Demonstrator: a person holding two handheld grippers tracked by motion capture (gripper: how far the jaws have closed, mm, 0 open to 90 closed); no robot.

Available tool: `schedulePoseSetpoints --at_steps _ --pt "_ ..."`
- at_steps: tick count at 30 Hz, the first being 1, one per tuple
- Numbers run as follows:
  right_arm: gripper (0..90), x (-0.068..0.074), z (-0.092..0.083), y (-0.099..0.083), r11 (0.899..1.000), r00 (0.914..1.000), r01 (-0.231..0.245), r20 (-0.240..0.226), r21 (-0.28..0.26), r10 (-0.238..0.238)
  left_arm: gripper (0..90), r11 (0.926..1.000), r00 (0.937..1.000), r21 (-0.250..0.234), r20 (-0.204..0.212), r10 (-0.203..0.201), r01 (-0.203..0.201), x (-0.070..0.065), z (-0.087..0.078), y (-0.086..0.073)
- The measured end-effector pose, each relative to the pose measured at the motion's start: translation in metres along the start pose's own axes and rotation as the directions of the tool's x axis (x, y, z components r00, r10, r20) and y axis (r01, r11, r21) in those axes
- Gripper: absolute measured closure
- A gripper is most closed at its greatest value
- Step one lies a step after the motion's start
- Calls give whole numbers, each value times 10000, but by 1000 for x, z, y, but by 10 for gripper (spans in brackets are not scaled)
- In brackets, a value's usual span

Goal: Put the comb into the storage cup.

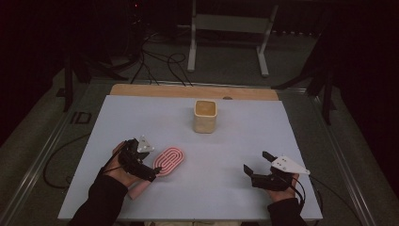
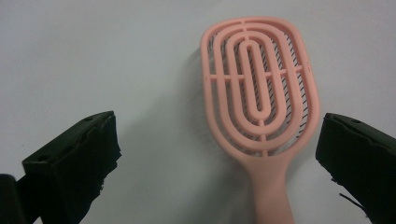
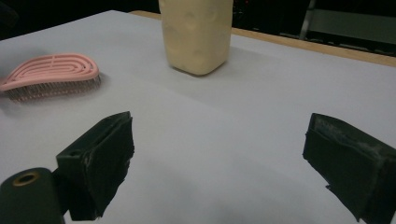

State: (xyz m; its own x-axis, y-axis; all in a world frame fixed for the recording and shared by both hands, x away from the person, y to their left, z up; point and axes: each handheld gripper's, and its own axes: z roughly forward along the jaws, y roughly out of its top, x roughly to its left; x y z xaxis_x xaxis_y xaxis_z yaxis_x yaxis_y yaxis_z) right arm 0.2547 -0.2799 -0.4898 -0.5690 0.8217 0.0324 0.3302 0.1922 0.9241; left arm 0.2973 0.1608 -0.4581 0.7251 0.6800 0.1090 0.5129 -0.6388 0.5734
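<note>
High view: pink hairbrush point(image 1: 169, 160) lies flat on the worktop point(image 1: 235, 141), ungrasped, beside the wide-spread left gripper point(image 2: 217, 154). Right gripper point(image 3: 217, 163), fingers also wide, holds nothing; cream cup point(image 1: 205, 116) stands empty, so everything seems left.

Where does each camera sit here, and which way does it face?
High view: above the person's side, looking forward and down on the table; forearms, left hand-held gripper and right hand-held gripper show.
Left gripper view: rides that gripper, looking down on the pink hairbrush; spread jaws show.
Right gripper view: looks low across the table at the cream container; spread jaws show.
All three share the hairbrush.
</note>
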Motion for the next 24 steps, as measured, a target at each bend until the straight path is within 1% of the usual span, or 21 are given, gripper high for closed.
schedulePoseSetpoints --at_steps 1,2,5,7,8,10,13,14,20,24 --pt "85 0 0 0 10000 10000 0 0 0 0 1 10000 10000 0 0 0 0 0 0 0" --pt "86 0 0 0 10000 10000 12 10 18 -12 1 9999 10000 118 25 53 -54 -1 2 1" --pt "85 0 0 0 10000 10000 -16 -9 14 16 2 9997 10000 243 26 48 -48 -3 4 3" --pt "85 0 0 0 10000 10000 -16 -13 11 16 2 9997 10000 243 26 48 -48 -3 4 3" --pt "86 0 0 0 10000 10000 -1 -5 34 1 2 9993 10000 379 24 29 -30 -3 5 4" --pt "85 0 1 0 10000 10000 -22 -21 55 23 2 9988 10000 485 51 49 -52 -4 6 5" --pt "85 1 1 0 10000 10000 10 -23 71 -10 2 9986 10000 522 49 41 -44 -4 6 5" --pt "86 1 1 0 10000 10000 16 -15 90 -16 2 9976 10000 693 86 27 -33 -5 7 5" --pt "86 0 1 0 9999 10000 11 -7 116 -11 7 9953 9999 971 80 -64 55 -5 10 6" --pt "86 1 1 0 9999 10000 8 -28 119 -7 11 9934 9999 1144 113 -26 13 -5 11 6"
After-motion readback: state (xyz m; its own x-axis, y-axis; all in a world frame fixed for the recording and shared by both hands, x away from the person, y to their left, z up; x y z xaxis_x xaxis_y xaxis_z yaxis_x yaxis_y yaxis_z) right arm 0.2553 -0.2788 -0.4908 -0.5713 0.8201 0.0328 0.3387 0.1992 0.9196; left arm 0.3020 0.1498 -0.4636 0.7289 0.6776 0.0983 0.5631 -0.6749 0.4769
